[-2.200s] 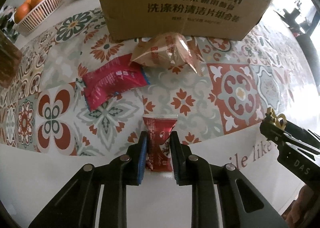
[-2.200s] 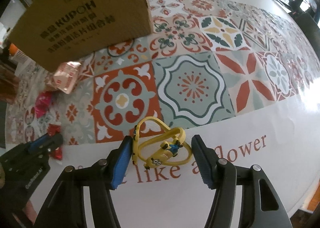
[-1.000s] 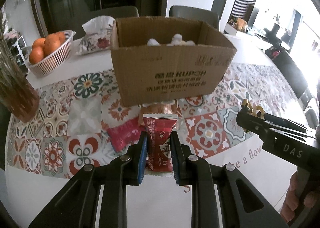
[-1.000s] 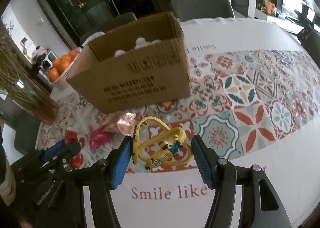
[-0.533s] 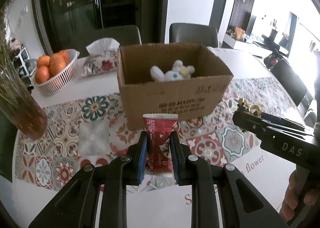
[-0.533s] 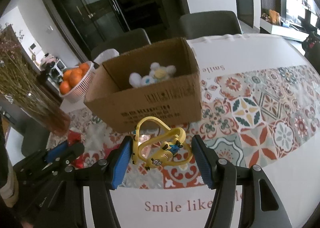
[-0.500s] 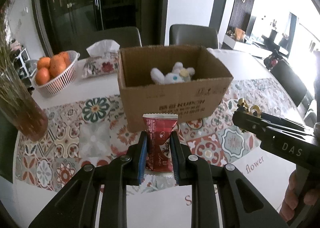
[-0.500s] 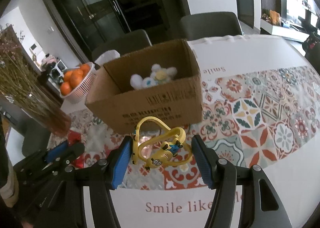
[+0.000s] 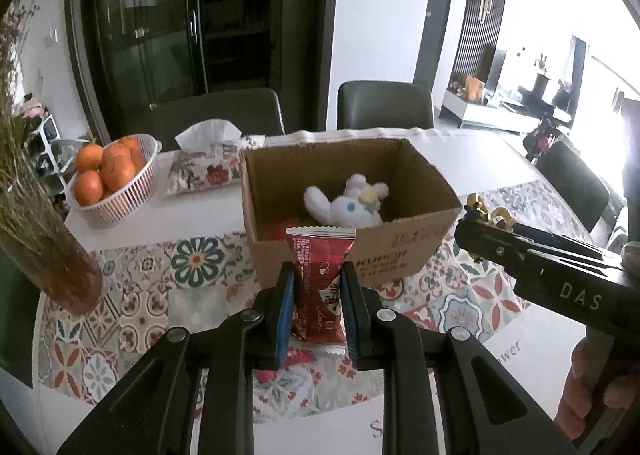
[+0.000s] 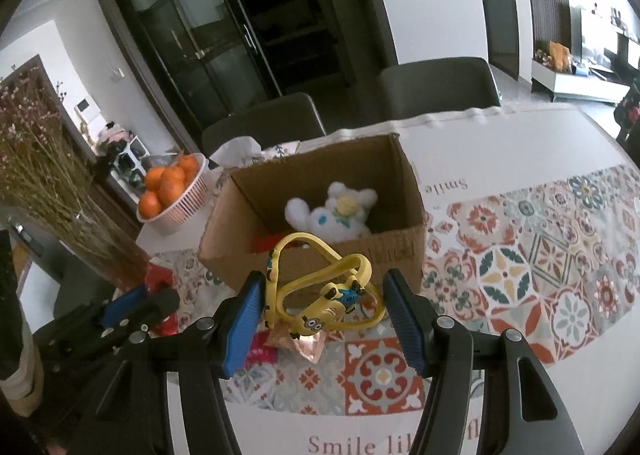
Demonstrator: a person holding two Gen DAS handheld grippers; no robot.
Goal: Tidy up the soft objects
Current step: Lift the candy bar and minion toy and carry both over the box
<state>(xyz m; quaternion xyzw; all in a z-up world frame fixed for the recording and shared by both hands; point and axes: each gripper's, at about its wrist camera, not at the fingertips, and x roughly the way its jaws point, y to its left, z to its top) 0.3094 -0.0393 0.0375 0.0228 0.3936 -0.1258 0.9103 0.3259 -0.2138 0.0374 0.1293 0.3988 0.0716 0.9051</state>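
Note:
My left gripper (image 9: 318,311) is shut on a red snack packet (image 9: 319,287) and holds it in the air in front of the open cardboard box (image 9: 404,251). My right gripper (image 10: 324,315) is shut on a yellow minion strap toy (image 10: 328,295), also held above the table just short of the box (image 10: 384,251). A white plush toy (image 9: 346,207) lies inside the box, with something red beside it. The plush also shows in the right wrist view (image 10: 336,211). The right gripper shows at the right of the left wrist view (image 9: 480,215).
A white basket of oranges (image 9: 110,179) and a tissue pack (image 9: 208,167) stand behind the box on the left. A vase of dried stems (image 9: 52,267) is at the left edge. A copper packet (image 10: 304,343) and a pink packet (image 10: 260,351) lie on the patterned cloth below. Dark chairs stand behind the table.
Both grippers have lifted their objects off the table and risen, so the inside of the box has come into view. Each still holds its object.

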